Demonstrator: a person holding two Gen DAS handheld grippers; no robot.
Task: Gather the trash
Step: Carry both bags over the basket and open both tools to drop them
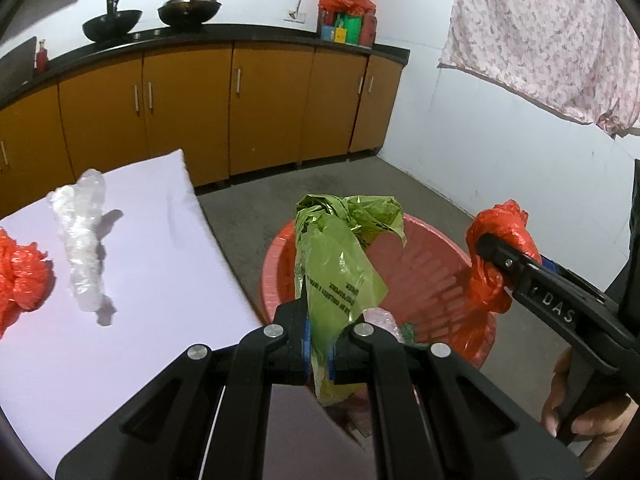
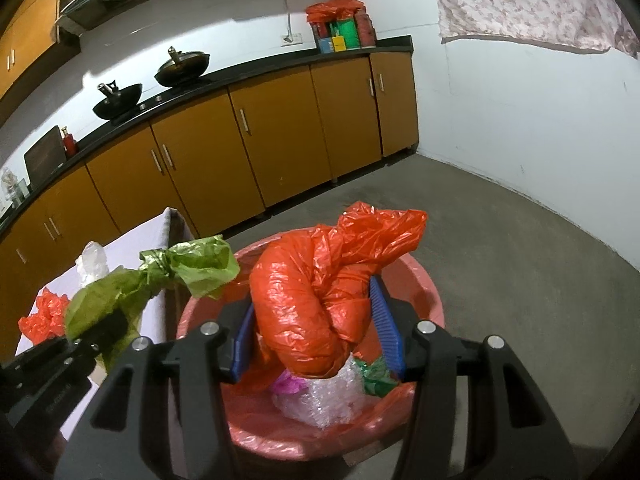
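My left gripper point(image 1: 319, 344) is shut on a crumpled green plastic bag point(image 1: 340, 256), which hangs over the near rim of a red plastic basket point(image 1: 424, 264) on the floor. My right gripper point(image 2: 316, 328) is shut on a knotted orange plastic bag point(image 2: 316, 304) right above the same red basket point(image 2: 424, 284). Bubble wrap point(image 2: 324, 400) and bits of green and pink trash lie inside the basket. The right gripper point(image 1: 486, 246) with the orange bag point(image 1: 500, 236) shows at the right of the left wrist view. The green bag point(image 2: 160, 280) shows at the left of the right wrist view.
A white table point(image 1: 160, 264) stands left of the basket, bearing a clear plastic wad point(image 1: 82, 232) and another orange bag point(image 1: 20, 276). Orange kitchen cabinets point(image 1: 240, 108) with woks on the counter run behind. A patterned cloth point(image 1: 540, 32) hangs on the right wall. A hand point(image 1: 576, 412) holds the right gripper.
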